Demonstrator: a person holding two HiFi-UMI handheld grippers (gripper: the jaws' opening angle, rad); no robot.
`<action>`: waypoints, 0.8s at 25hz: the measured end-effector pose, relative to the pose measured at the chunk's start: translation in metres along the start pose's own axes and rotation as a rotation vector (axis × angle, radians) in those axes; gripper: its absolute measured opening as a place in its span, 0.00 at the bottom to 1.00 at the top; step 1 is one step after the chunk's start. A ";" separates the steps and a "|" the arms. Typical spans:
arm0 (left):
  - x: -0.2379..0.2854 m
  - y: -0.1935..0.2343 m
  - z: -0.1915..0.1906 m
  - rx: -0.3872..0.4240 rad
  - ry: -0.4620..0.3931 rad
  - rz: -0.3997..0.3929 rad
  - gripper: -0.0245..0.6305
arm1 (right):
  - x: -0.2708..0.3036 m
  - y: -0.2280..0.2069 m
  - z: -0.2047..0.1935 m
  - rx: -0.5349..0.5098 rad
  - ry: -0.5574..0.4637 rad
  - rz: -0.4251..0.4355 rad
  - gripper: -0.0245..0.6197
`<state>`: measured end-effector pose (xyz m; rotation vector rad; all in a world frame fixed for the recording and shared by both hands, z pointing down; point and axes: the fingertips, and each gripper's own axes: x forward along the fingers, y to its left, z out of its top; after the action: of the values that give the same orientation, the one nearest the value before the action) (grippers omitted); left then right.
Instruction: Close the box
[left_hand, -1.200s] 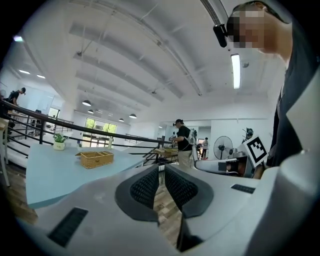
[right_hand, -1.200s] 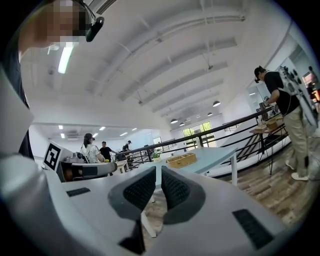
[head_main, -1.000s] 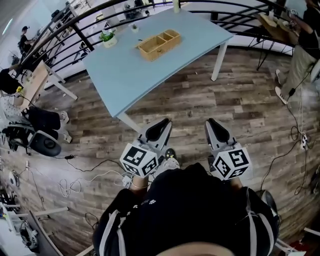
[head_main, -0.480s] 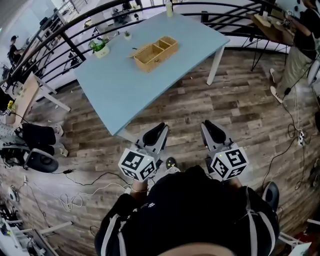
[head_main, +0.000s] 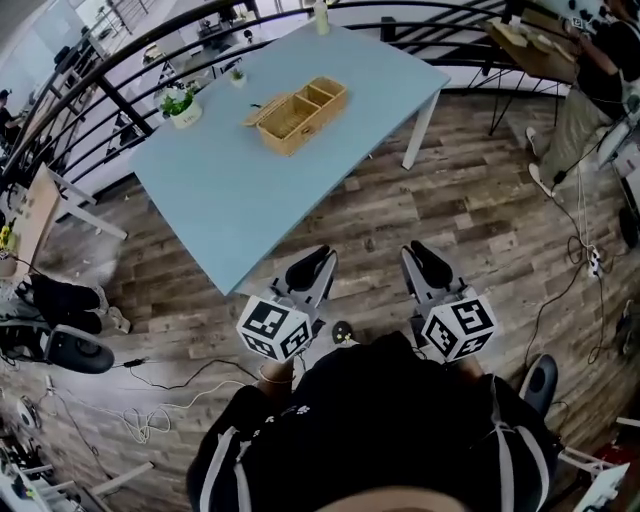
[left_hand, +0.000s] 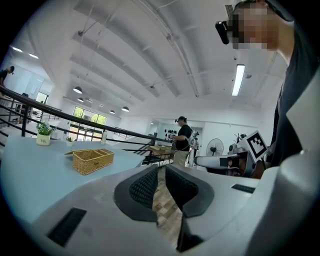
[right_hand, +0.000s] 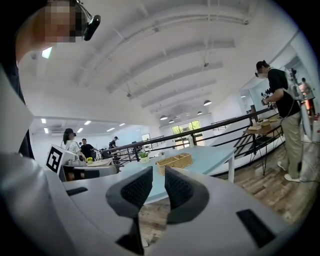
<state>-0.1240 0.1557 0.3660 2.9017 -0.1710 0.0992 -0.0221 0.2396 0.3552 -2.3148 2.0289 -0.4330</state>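
From the head view, I hold both arms out in front of my dark-sleeved body, wrists low and roughly level, one tool in each hand. The left tool (head_main: 316, 262) and the right tool (head_main: 422, 256) sit side by side over the wood-plank floor (head_main: 480, 200), each with one marker cube behind it. My hands are mostly hidden under those cubes. The single woven wicker box with open compartments (head_main: 297, 108) sits on the pale blue rectangular table (head_main: 240, 190), well ahead of both tools, with one small potted green plant (head_main: 178, 102) near it. In the left gripper view, the left tool (left_hand: 161, 172) has its two black ribbed pads pressed almost together with nothing between them, only floor showing through the slit. The wicker box (left_hand: 92, 160) stands off to the left on the table (left_hand: 35, 175), and a thin flap at its far edge is hard to make out. In the right gripper view, the right tool (right_hand: 158, 176) is likewise drawn together and empty. The box (right_hand: 175, 161) lies just past its tips on the table (right_hand: 212, 159), small and blurred.
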 end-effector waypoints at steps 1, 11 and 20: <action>0.002 0.005 0.001 0.003 0.000 -0.007 0.08 | 0.005 0.000 0.000 0.001 -0.001 -0.007 0.16; 0.000 0.053 0.006 -0.006 0.001 -0.017 0.08 | 0.053 0.022 0.001 0.024 0.001 0.007 0.16; 0.015 0.078 -0.003 -0.045 0.028 0.016 0.11 | 0.089 0.003 -0.004 0.039 0.043 0.034 0.16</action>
<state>-0.1190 0.0792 0.3881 2.8530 -0.1894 0.1368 -0.0159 0.1529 0.3749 -2.2643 2.0560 -0.5201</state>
